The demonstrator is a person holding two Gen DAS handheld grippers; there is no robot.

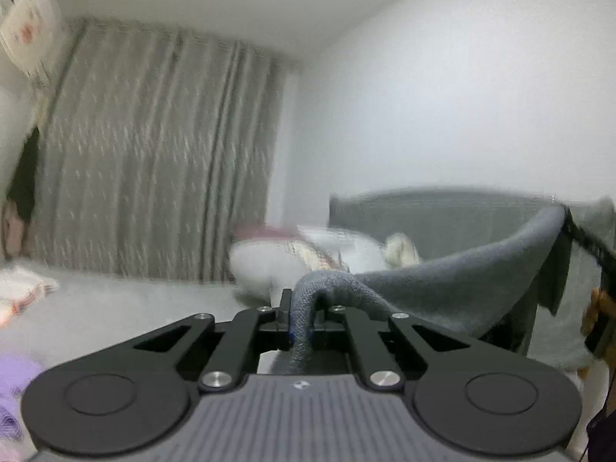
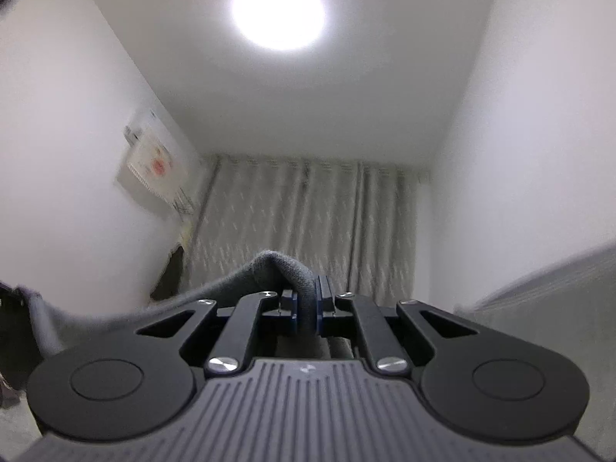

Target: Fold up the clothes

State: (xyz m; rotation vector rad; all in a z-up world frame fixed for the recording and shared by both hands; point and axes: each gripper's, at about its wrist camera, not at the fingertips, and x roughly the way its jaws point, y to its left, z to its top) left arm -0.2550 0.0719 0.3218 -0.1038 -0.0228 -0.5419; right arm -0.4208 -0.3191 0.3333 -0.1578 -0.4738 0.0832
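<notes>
A grey knit garment (image 1: 454, 273) is held up in the air between both grippers. My left gripper (image 1: 302, 319) is shut on a bunched edge of it. From there the cloth stretches right to my right gripper, whose black body shows at the right edge of the left wrist view (image 1: 589, 242). In the right wrist view my right gripper (image 2: 307, 308) is shut on another bunched edge of the grey garment (image 2: 246, 281), which sags away to the left. This view points up at the ceiling.
A bed (image 1: 115, 308) with a grey headboard (image 1: 423, 211) and pillows (image 1: 308, 254) lies below. A folded light cloth (image 1: 23, 292) and a purple cloth (image 1: 15, 385) lie at left. Grey curtains (image 1: 154, 173) hang behind. A ceiling lamp (image 2: 278, 11) is overhead.
</notes>
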